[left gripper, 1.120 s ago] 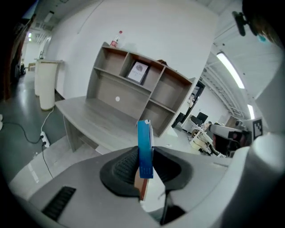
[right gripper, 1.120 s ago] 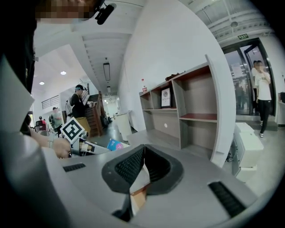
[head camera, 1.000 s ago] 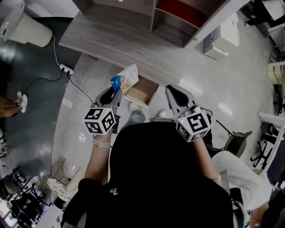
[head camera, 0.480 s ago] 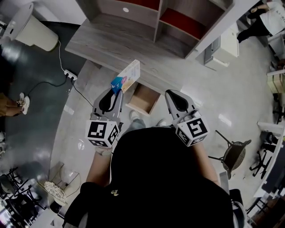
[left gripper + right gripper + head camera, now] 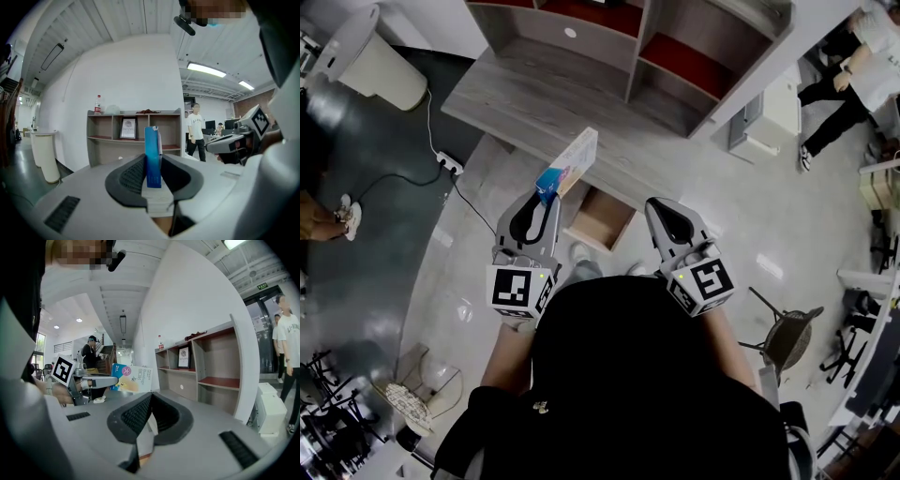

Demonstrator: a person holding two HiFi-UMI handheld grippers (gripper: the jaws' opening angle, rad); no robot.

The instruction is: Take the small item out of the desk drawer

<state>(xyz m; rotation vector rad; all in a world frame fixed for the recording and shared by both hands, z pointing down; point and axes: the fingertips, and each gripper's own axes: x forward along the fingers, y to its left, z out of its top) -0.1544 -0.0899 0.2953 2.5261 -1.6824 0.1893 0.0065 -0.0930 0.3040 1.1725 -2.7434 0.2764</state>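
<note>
your left gripper [image 5: 546, 197] is clamped on the blue and white box [image 5: 572, 159], held up by the desk [image 5: 534, 89] edge, just beside the open drawer [image 5: 602, 217]. your right gripper [image 5: 664, 208] is pinched closed, nothing in it.

A white bin [image 5: 375, 64] stands near a power strip [image 5: 450, 162]; a chair [image 5: 793, 336] sits right.

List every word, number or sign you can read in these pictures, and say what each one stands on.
"21+", as far as it can be made out: on the blue corner of the flat blue-and-white cardboard box clamped in the left gripper; its other print is too blurred.
Framed sheet on the grey shelf unit: too small to read.
Green sign overhead: too small.
Square markers: patterns, no words.
</note>
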